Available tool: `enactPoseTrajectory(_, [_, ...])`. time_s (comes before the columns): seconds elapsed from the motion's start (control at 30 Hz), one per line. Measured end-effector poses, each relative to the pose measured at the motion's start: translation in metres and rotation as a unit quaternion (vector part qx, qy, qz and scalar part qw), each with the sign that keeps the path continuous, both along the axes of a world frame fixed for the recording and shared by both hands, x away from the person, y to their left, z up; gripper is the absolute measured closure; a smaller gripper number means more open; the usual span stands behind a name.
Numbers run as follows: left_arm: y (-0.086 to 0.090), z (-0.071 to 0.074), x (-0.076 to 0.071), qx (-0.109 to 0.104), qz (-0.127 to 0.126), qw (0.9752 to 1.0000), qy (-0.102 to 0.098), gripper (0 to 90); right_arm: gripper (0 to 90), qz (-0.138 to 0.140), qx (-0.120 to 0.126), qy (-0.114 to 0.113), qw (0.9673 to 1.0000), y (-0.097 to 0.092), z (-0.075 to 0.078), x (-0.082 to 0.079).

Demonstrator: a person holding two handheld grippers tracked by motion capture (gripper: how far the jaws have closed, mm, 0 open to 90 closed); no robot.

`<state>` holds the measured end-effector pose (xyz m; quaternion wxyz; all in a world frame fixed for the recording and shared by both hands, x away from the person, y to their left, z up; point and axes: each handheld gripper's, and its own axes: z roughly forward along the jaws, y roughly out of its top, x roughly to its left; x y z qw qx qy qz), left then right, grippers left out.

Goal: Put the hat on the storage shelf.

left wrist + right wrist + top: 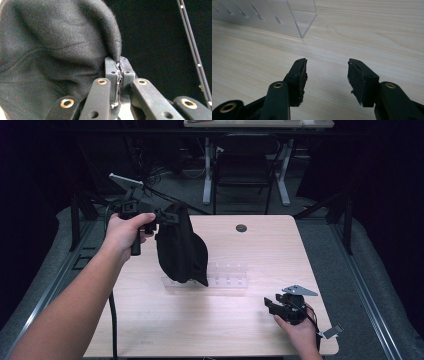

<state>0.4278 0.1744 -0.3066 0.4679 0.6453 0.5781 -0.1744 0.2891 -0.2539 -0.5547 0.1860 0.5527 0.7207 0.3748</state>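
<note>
Clearly, the black cloth (179,245) hung in the air over the left middle of the surface (250,320), held up by one pinched edge. It drooped in soft folds, and its lower end came down in front of the left end of the clear plastic rack (227,275); I could not tell whether it touched the rack. In the left gripper view the cloth (55,55) took up the left and middle of the picture, with a fold of it running down into the closed pads.

My left gripper (162,217) was raised above the far left part of the surface, and its jaws were pressed together on the top edge of the cloth. In the left gripper view, my left gripper (119,72) showed the pads nearly meeting, with only the thin fabric between them. My left hand (125,231) wrapped round its handle.

My right gripper (272,306) sat low at the near right corner of the surface, well apart from the cloth, in my right hand (300,332). Its jaws were spread, with nothing between them. In the right gripper view, my right gripper (327,75) pointed across bare pale wood (362,32) toward a corner of the clear rack (287,17), which stood on the surface some way beyond the tips.
</note>
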Motion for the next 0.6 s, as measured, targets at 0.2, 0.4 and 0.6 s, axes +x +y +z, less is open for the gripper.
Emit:
enactPoseTrajectory(0.2, [-0.015,-0.002,0.003,-0.008,-0.016,0.9998,0.002,88.3,49.1,0.001,-0.003,0.0,1.0,0.0,0.001,-0.001])
enactPoseTrajectory(0.4, [-0.023,-0.005,0.004,-0.014,-0.022,0.9997,0.001,88.3,49.4,0.007,0.003,-0.005,1.0,0.003,0.002,-0.002])
enactPoseTrajectory(0.6, [-0.023,-0.006,0.004,-0.019,-0.028,0.9994,0.0,88.2,49.4,0.02,0.008,-0.004,0.9998,0.011,0.007,-0.001])
